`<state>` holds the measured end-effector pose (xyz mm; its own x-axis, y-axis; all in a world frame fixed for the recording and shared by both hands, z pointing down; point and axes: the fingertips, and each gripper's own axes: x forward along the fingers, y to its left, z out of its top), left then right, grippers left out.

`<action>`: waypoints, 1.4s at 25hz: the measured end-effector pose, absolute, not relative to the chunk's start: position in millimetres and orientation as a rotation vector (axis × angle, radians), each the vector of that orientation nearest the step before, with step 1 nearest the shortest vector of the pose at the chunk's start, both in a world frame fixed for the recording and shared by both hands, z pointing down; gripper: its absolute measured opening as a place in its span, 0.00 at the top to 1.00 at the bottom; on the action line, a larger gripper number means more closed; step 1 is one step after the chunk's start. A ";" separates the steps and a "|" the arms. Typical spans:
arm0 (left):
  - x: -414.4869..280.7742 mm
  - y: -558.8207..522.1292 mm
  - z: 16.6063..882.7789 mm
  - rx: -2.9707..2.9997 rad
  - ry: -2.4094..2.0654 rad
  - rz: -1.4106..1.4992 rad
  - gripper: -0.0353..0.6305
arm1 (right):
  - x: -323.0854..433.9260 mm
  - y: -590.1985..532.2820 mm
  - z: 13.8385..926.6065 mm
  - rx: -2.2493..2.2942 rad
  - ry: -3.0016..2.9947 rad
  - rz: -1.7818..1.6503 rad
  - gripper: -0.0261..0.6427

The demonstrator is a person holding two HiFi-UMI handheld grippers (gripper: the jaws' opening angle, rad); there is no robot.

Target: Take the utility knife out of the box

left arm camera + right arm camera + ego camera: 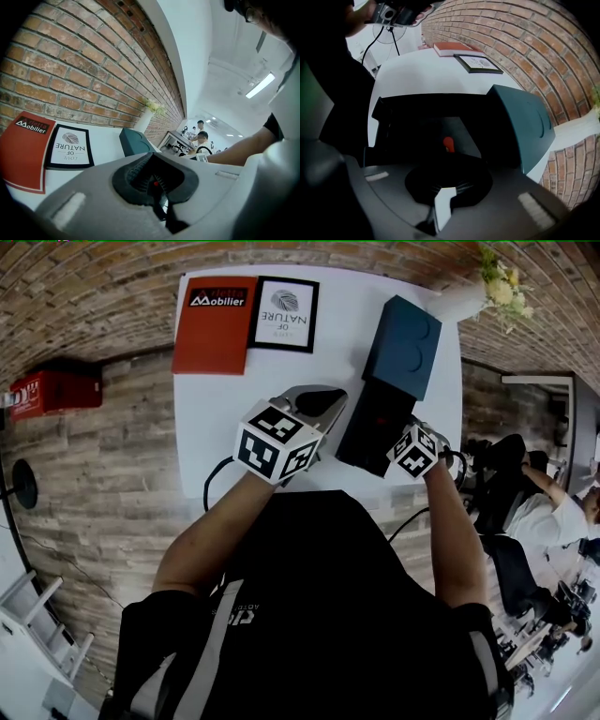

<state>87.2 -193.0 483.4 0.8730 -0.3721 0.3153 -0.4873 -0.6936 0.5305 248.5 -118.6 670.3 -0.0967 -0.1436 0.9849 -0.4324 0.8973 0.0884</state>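
Note:
The teal box [405,345] lies on the white table [216,418] with its lid [525,126] swung back and its dark inside [373,432] exposed. In the right gripper view a small red part of the utility knife [448,143] shows in the box, just beyond the tips of my right gripper [447,177]. That gripper points down into the box with its jaws shut; whether they touch the knife is hidden. Its marker cube [417,451] covers it in the head view. My left gripper [322,402] hovers left of the box, jaws shut [154,180] and empty.
A red book [214,324] and a framed print [284,313] lie at the table's far left. A white vase with flowers [473,294] stands behind the box by the brick wall. Cables hang off the near edge. People sit at desks to the right.

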 end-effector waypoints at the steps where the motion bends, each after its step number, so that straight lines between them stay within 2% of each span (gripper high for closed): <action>1: 86.6 -192.4 483.4 2.414 -0.620 0.243 0.94 | 247.7 -117.7 669.6 0.457 -1.680 0.266 0.96; 10: 83.1 -195.9 482.7 2.409 -0.637 0.241 0.94 | 242.4 -117.1 656.7 0.491 -1.739 0.278 0.96; 15: 85.0 -191.6 484.2 2.406 -0.634 0.252 0.94 | 253.6 -120.7 667.6 0.409 -1.665 0.260 0.81; 23: 79.6 -189.3 490.2 2.385 -0.649 0.255 0.94 | 252.5 -118.0 673.0 0.339 -1.639 0.224 0.81; 35: 71.1 -195.1 494.3 2.373 -0.658 0.258 0.94 | 247.6 -111.6 671.8 0.264 -1.649 0.197 0.88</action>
<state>71.1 -195.1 494.3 0.8543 -0.3907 0.3429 -0.5196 -0.6601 0.5424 247.6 -111.6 671.8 -0.0837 -0.0546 0.9950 -0.2874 0.9574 0.0283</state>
